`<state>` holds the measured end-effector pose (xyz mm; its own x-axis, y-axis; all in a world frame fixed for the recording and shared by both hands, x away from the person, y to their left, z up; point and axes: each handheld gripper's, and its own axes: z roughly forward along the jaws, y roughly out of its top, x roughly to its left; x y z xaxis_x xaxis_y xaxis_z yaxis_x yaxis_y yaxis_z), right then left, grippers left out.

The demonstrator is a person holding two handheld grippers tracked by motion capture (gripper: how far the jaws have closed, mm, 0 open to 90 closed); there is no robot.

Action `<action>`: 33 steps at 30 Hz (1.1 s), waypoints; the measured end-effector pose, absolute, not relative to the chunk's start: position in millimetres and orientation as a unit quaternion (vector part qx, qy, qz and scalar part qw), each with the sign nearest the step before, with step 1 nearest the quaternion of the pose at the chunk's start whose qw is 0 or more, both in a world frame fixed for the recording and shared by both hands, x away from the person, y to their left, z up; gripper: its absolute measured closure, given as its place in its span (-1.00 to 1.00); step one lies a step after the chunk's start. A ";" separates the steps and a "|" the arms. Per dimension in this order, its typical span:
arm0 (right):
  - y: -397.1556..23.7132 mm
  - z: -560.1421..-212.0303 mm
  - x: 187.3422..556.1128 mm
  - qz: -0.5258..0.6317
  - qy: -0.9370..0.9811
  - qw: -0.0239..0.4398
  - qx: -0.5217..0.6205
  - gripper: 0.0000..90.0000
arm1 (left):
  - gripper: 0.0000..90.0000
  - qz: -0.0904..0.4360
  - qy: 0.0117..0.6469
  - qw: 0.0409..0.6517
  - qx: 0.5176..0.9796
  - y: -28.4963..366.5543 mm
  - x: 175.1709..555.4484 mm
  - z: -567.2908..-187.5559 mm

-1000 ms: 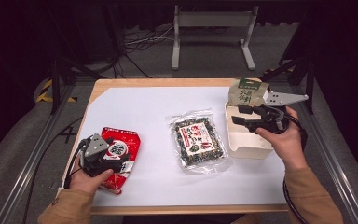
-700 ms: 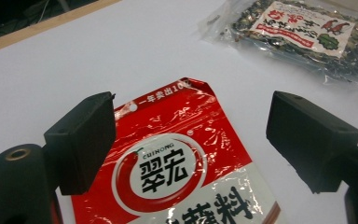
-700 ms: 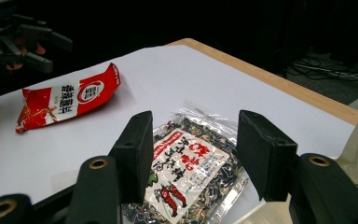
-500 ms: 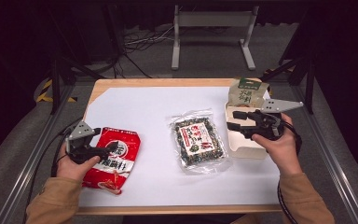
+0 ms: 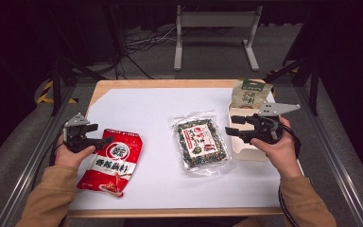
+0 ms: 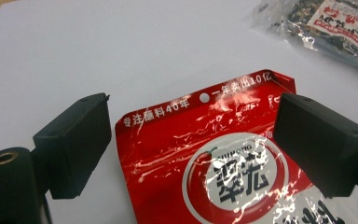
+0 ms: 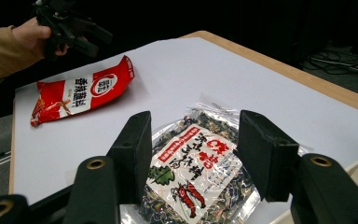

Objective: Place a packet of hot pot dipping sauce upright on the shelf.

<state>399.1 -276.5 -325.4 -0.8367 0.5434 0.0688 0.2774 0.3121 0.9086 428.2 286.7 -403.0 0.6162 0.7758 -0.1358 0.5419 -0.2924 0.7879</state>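
Red packet (image 5: 111,161) near table edge (image 5: 80,203)

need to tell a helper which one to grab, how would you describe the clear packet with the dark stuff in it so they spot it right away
Start at the white sheet on the table and look to its middle. The clear packet lies flat there, between the red packet on the left and the cream tray on the right. Unlike those, it is see-through, showing dark dried contents around a red-and-white label.

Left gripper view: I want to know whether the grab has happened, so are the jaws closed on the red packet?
No. The left gripper has its jaws wide apart, with the red packet lying flat between them.
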 end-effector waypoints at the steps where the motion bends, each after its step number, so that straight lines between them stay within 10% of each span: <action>1: -276.5 -325.7 399.2 0.527 0.800 0.126 0.257 0.00 | -0.74 0.133 0.419 0.424 0.792 286.8 431.4 -404.1; 33: -272.1 -334.9 399.0 0.519 0.806 0.116 0.259 -0.05 | -0.75 0.056 0.455 0.410 0.789 290.6 475.4 -435.6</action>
<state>399.0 -272.1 -334.9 -0.8388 0.5383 0.0815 0.2973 0.3274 0.8969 475.4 290.6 -435.6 0.5804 0.7630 -0.2846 0.6711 -0.2503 0.6978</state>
